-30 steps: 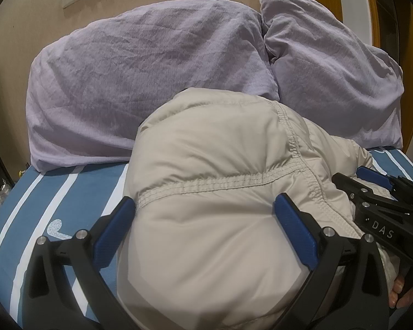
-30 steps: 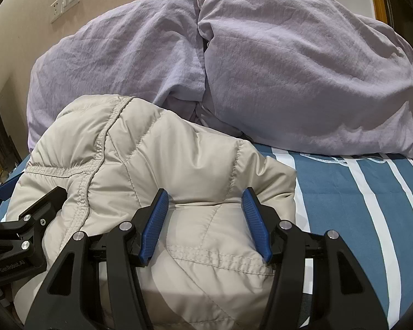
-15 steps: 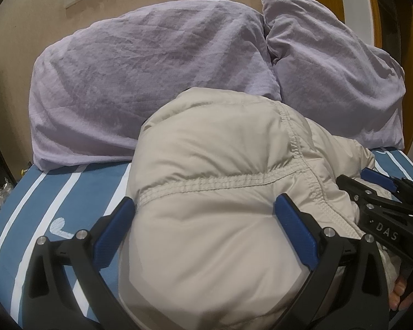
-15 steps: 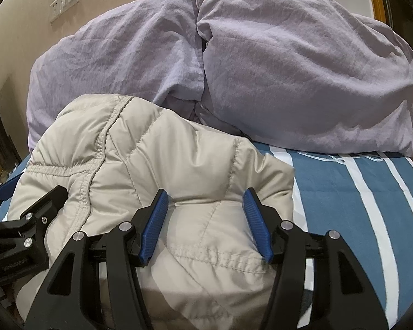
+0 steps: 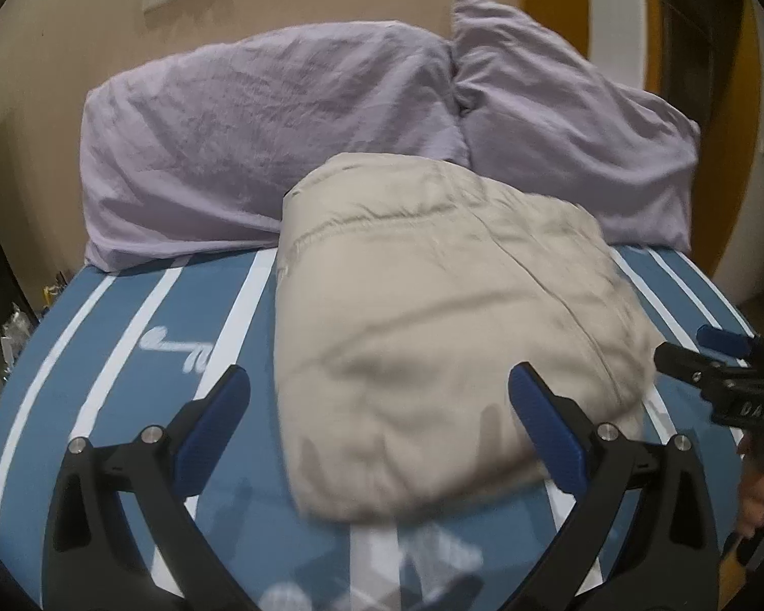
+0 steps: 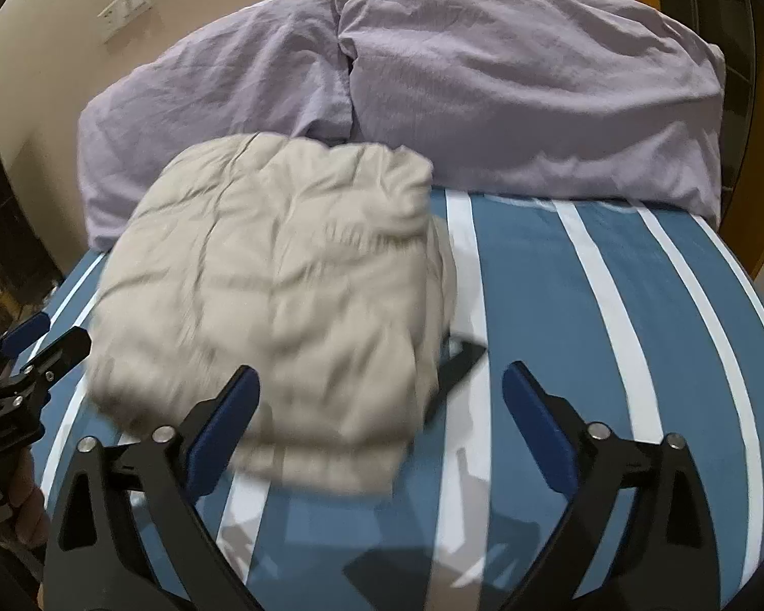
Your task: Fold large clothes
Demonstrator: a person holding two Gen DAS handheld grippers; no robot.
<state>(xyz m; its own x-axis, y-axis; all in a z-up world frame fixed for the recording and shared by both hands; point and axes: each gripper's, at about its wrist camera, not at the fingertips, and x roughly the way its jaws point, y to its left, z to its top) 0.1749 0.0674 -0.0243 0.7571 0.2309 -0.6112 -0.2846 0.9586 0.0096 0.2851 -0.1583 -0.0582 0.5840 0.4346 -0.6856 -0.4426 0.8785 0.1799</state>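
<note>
While folded jacket (image 5: 433,315) (beige) lies on bed (image 5: 127,336), claws spread.

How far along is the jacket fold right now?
Done, by the look of it: the beige puffer jacket lies as a compact folded bundle on the striped bedsheet, just in front of the lilac pillows. In hand: nothing; the left gripper and right gripper are both open. Left: perhaps squaring the edges.
</note>
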